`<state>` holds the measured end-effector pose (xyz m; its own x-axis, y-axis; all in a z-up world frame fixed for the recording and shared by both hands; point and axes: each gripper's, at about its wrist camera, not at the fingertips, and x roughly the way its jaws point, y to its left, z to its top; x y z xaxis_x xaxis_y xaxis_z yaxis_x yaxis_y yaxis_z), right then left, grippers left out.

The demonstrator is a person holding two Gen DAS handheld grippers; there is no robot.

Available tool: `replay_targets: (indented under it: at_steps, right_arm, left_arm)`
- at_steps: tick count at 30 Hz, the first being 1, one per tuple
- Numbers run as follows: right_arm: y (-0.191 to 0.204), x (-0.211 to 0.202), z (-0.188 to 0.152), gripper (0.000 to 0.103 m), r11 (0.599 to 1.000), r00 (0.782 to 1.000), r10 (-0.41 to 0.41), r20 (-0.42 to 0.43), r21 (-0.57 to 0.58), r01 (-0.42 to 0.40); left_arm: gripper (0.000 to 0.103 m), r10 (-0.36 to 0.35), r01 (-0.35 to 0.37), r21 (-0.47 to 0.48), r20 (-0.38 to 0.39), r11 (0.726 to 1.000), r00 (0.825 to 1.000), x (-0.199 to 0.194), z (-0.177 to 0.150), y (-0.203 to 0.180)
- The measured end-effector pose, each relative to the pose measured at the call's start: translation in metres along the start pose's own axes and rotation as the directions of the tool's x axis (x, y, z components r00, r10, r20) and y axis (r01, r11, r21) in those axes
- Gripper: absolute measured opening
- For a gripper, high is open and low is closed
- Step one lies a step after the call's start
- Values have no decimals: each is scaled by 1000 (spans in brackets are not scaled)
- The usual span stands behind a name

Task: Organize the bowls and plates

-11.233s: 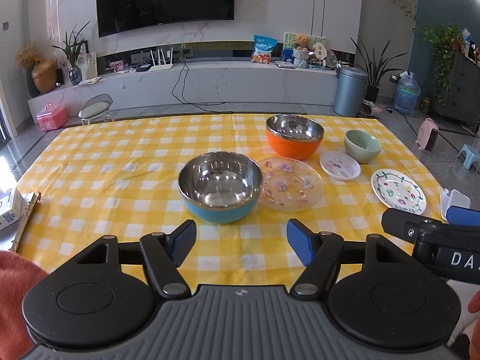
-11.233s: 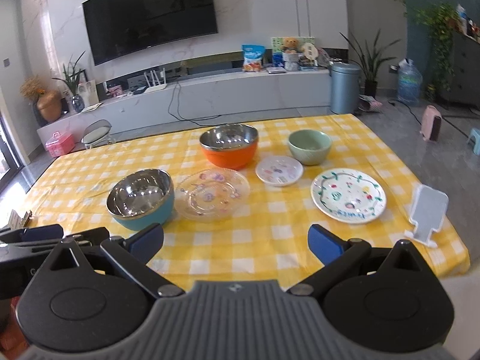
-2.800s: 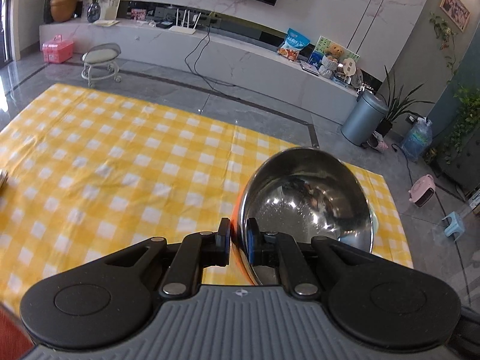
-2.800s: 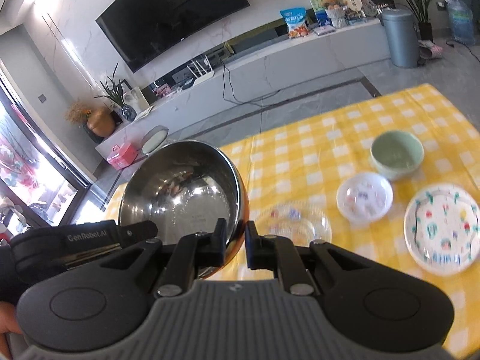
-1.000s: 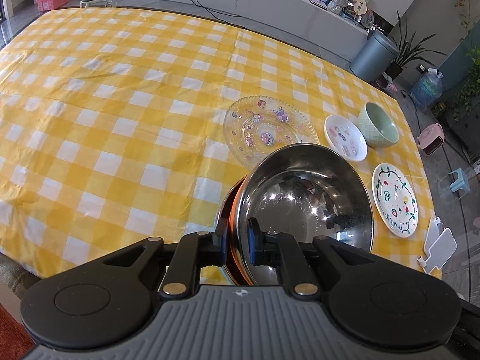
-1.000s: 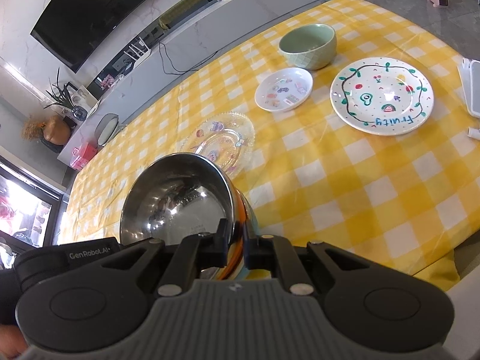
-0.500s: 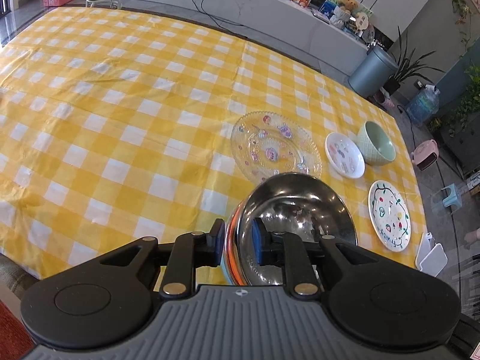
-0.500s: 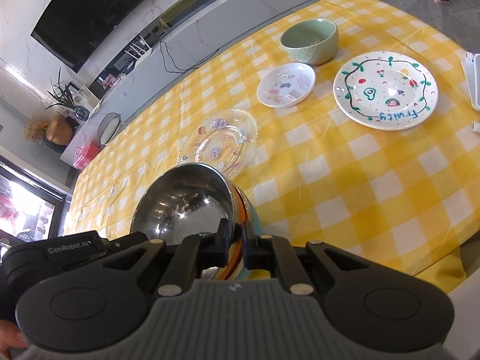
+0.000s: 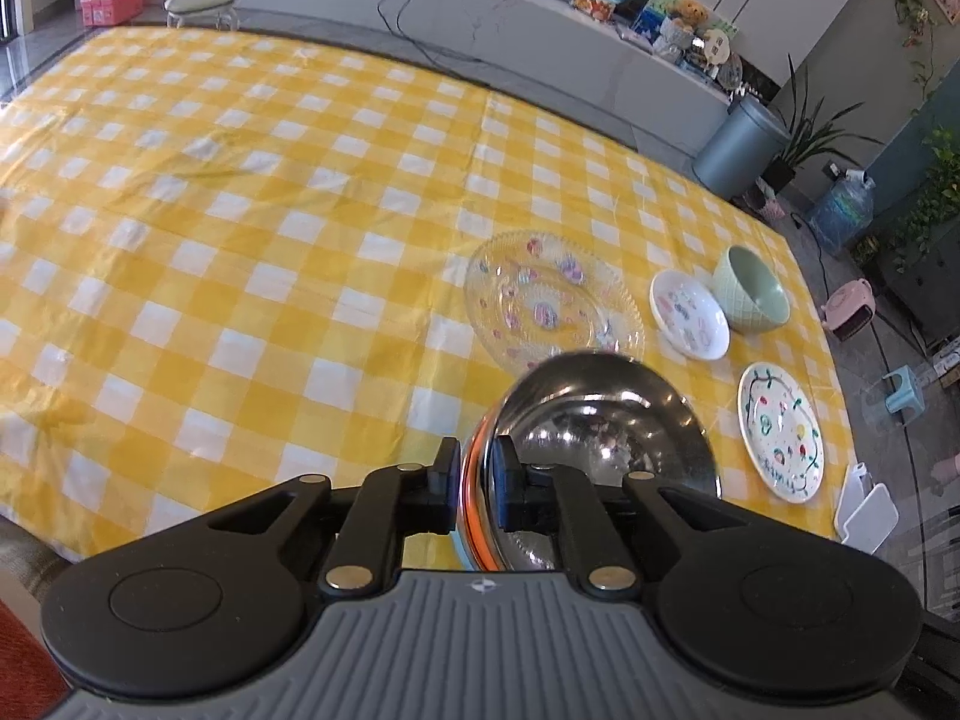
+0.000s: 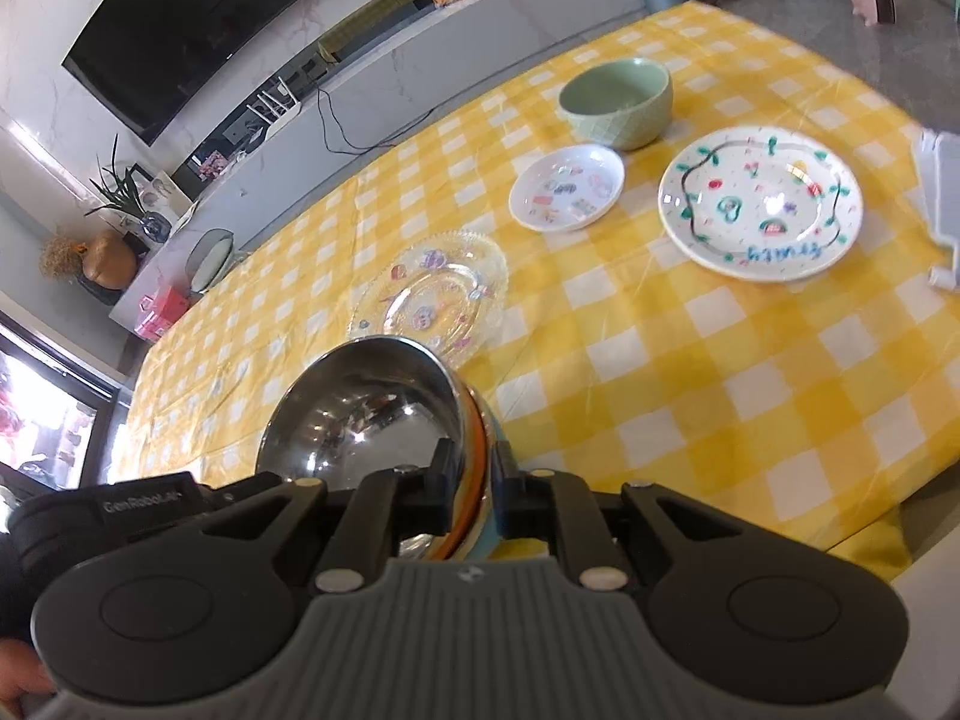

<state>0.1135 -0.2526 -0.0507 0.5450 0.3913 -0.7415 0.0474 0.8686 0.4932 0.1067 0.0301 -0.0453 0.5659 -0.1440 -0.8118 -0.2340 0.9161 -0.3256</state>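
The nested steel bowls (image 9: 606, 438), orange inside blue, sit near the table's (image 9: 240, 240) front edge. The left gripper (image 9: 477, 489) and right gripper (image 10: 471, 495) both pinch the rim. Only the right view shows the TV (image 10: 198, 18).

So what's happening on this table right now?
A person has nested the orange steel bowl into the blue one. The left tongs and right tongs both clamp the stack's rim at the near edge of the yellow checked tablecloth. The glass plate, small dish, green bowl and fruit plate sit unstacked.
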Motion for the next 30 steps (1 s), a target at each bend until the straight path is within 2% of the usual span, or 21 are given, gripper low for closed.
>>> replay_targets:
  at_steps: [2, 5, 9, 12, 16, 24, 28, 30]
  right_arm:
    - [-1, -7, 2, 23, 1000, 1000, -4, 18, -5, 4]
    - [-2, -21, 9, 24, 1000, 999, -4, 54, -12, 5]
    - [-2, -41, 27, 33, 999, 994, -10, 113, -39, 15]
    - [-1, -52, 45, 34, 997, 987, -20, 156, -72, 32]
    - [0, -61, 68, 37, 994, 979, -15, 203, -105, 37]
    - [5, -58, 105, 43, 987, 966, 36, 257, -162, 6]
    - [4, -44, 124, 48, 983, 962, 36, 271, -182, 14]
    - [-1, -34, 135, 48, 984, 962, 17, 271, -173, 31]
  left_arm:
    - [14, -5, 5, 6, 20, 1000, 1000, -7, 3, -3]
    - [17, -24, 22, 40, 54, 999, 998, -16, 10, -13]
    - [19, -57, 46, 129, 83, 991, 995, -26, 20, -40]
    - [22, -70, 51, 185, 96, 981, 993, -29, 26, -60]
    - [23, -88, 64, 235, 92, 970, 992, -28, 32, -82]
    - [27, -78, 52, 292, 75, 955, 994, -12, 50, -112]
    - [39, -80, 62, 327, 43, 943, 996, 3, 58, -129]
    - [40, -88, 76, 329, 24, 941, 996, 11, 64, -136]
